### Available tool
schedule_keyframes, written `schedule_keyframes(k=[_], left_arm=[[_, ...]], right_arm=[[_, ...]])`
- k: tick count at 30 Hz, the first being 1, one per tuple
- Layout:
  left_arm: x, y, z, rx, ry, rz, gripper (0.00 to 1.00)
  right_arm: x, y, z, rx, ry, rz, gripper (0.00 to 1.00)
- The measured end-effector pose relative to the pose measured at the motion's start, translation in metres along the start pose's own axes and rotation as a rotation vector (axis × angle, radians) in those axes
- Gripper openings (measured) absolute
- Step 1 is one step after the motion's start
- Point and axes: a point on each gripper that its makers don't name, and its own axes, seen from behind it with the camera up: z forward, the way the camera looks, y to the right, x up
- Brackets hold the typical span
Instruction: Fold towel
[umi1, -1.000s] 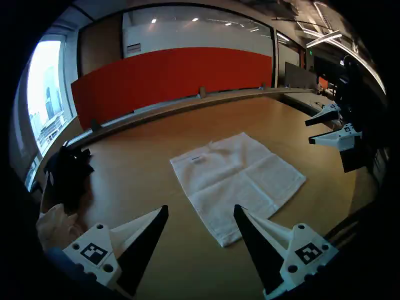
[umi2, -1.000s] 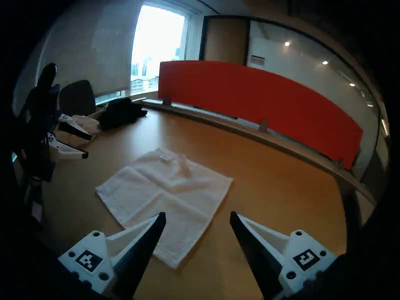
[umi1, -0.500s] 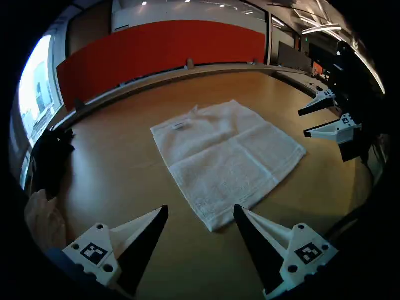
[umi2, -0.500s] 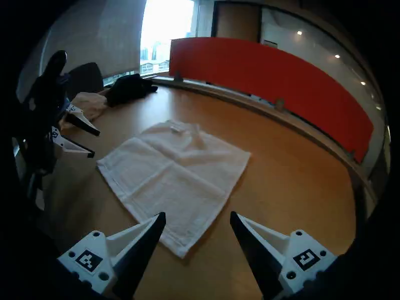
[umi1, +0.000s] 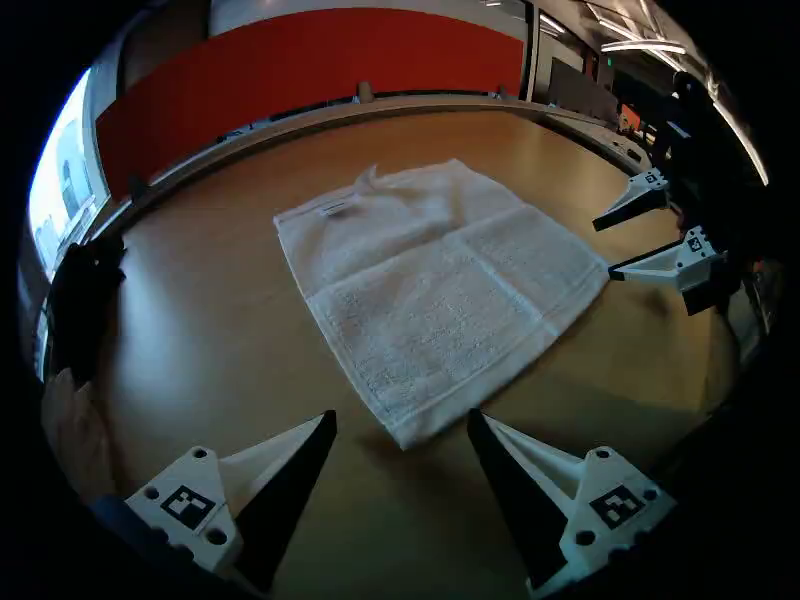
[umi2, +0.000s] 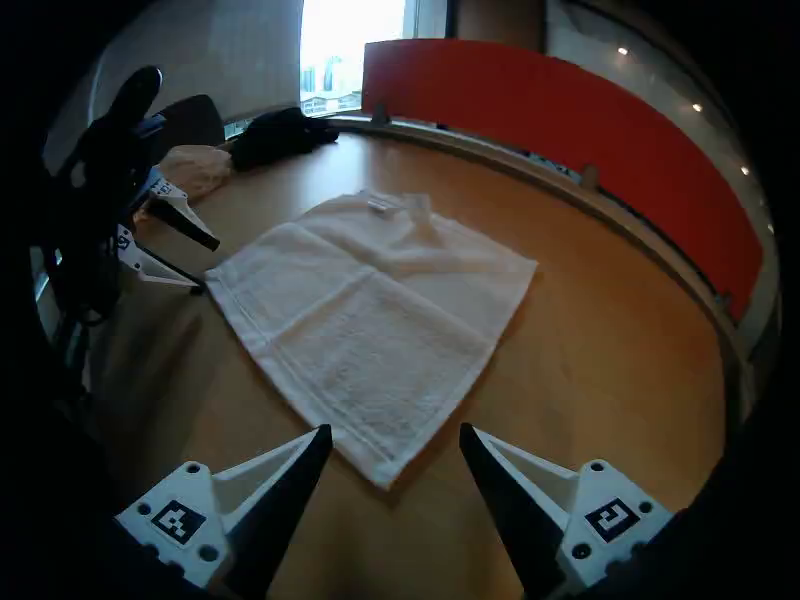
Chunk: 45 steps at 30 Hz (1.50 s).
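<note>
In the left gripper view, a bright window (umi1: 55, 190) stands at the far left. Below it a dark cloth (umi1: 80, 300) and a beige cloth (umi1: 65, 430) lie at the left rim of the wooden worktop (umi1: 200, 330). The left tool (umi1: 398, 414) has its two fingers spread wide apart and grips nothing. The near corner of the towel (umi1: 440, 290) shows in the gap between them. The towel is white and lies flat and spread out mid-worktop, turned so that a corner points at each tool. A small label (umi1: 335, 207) sits near its far edge, where the cloth is slightly rumpled. Behind it a red partition (umi1: 300, 70) runs along the far edge of the worktop. At the right, the right tool (umi1: 603, 250) also has its fingers apart. Its lower fingertip is just beside the towel's right corner; whether they touch cannot be told.

In the right gripper view, the left tool (umi2: 210, 267) stands at the left with its lower fingertip at the towel's (umi2: 370, 300) left corner. Bare worktop (umi2: 600, 350) stretches wide to the right of the towel, up to the curved edge. The right tool (umi2: 393, 430) is open, with the towel's near corner between its fingers.
</note>
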Motion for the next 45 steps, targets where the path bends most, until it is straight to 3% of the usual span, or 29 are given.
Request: schedule_keyframes(k=[9, 15, 23, 31, 40, 45], left_arm=[[-0.006, 0.004, 0.007, -0.017, -0.03, 0.006, 0.96], [-0.007, 0.003, 0.007, -0.003, -0.044, 0.017, 0.9], [-0.008, 0.003, 0.008, 0.001, -0.048, 0.013, 0.83], [-0.007, 0.009, 0.009, -0.01, -0.055, 0.026, 0.65], [-0.006, 0.01, 0.009, -0.004, -0.057, 0.022, 0.33], [-0.004, 0.011, 0.01, 0.004, -0.056, 0.014, 0.18]], right_arm=[[-0.012, -0.002, 0.005, 0.024, -0.032, 0.001, 0.94], [-0.024, -0.006, 0.006, 0.043, -0.064, 0.018, 0.87], [-0.022, -0.006, 0.009, 0.046, -0.058, 0.03, 0.78], [-0.021, -0.008, 0.01, 0.053, -0.065, 0.027, 0.57], [-0.019, -0.009, 0.011, 0.052, -0.071, 0.039, 0.26], [-0.018, -0.012, 0.011, 0.059, -0.069, 0.046, 0.2]])
